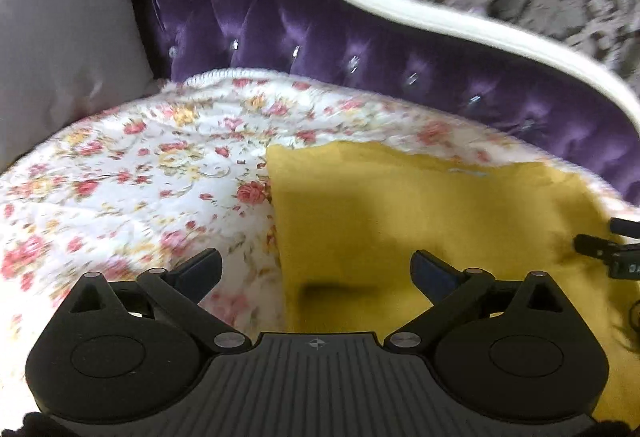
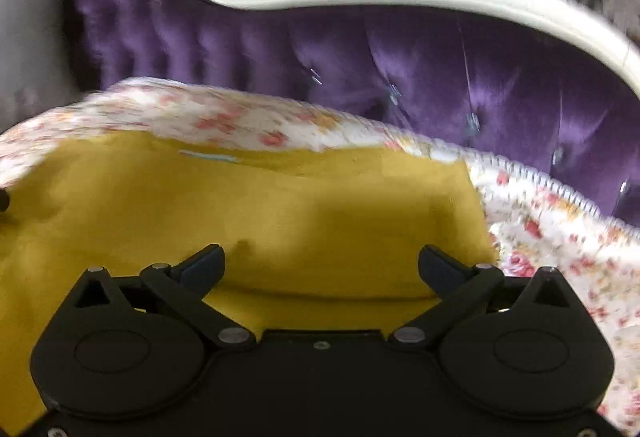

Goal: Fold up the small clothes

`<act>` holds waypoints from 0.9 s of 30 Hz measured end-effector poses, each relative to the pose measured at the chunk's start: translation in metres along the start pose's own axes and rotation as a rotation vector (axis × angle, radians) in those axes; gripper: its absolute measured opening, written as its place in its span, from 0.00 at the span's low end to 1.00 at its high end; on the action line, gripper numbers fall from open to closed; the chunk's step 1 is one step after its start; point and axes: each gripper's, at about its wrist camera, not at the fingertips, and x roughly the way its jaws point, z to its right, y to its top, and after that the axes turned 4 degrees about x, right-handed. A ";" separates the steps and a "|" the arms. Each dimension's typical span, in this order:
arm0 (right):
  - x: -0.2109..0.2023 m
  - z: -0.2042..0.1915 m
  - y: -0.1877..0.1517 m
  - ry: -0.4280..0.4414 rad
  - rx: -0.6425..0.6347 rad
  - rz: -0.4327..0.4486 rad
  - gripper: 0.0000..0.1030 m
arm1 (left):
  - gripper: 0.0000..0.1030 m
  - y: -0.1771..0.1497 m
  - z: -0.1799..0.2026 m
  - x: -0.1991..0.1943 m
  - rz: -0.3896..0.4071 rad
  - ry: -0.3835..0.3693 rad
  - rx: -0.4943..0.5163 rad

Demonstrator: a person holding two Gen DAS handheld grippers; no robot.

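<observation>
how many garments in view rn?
1: a yellow garment lying on the floral bedspread, in front of the purple headboard. Both wrist views show it. Others may be out of frame.

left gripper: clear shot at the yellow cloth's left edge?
Probably yes. The left gripper is open with nothing between its jaws, and the yellow cloth lies flat on the floral cover, its left edge bare just ahead.
</observation>
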 end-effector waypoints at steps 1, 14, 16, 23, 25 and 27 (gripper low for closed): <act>-0.015 -0.003 -0.003 0.023 -0.010 0.013 1.00 | 0.99 -0.004 0.000 -0.014 0.006 -0.012 0.005; -0.193 -0.014 -0.094 0.030 0.100 0.098 1.00 | 0.99 -0.102 0.026 -0.147 -0.004 -0.110 0.097; -0.208 -0.015 -0.109 0.012 0.127 0.098 1.00 | 0.99 -0.118 0.028 -0.159 -0.017 -0.125 0.088; -0.246 -0.010 -0.155 -0.033 0.216 0.091 1.00 | 0.99 -0.151 0.030 -0.178 -0.053 -0.142 0.067; -0.253 -0.007 -0.164 -0.042 0.250 0.093 1.00 | 0.99 -0.158 0.032 -0.180 -0.061 -0.145 0.073; -0.259 -0.002 -0.173 -0.049 0.282 0.098 1.00 | 0.99 -0.162 0.033 -0.182 -0.053 -0.134 0.090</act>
